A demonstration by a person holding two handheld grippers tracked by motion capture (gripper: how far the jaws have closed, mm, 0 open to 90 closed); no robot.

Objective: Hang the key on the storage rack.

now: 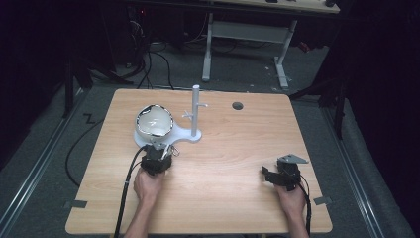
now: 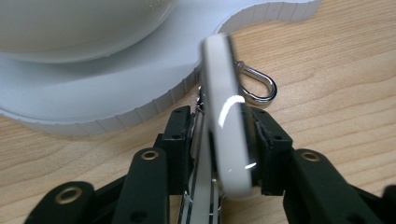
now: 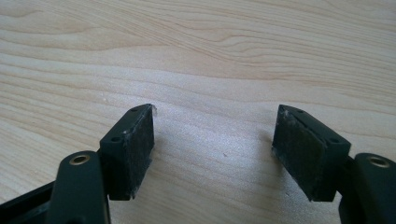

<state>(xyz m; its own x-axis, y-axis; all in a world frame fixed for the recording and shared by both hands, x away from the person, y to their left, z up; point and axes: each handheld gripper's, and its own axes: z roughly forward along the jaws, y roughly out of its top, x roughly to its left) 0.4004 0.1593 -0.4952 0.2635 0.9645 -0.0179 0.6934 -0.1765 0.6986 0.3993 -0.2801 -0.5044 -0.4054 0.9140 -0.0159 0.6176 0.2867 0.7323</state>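
The wooden table (image 1: 223, 163) has a small round hole (image 1: 237, 105) near its far edge; a white stand (image 1: 190, 133) sits on it.

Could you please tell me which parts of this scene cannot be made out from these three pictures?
- White flat piece clamped in the left gripper: left gripper view, blurred from closeness, lower end hidden between the jaws; what it is stays unclear.
- Metal hook: its attachment is hidden behind the piece.
- Bowl: cut off by the top edge.
- Pegs on the white stand: high view, too small.
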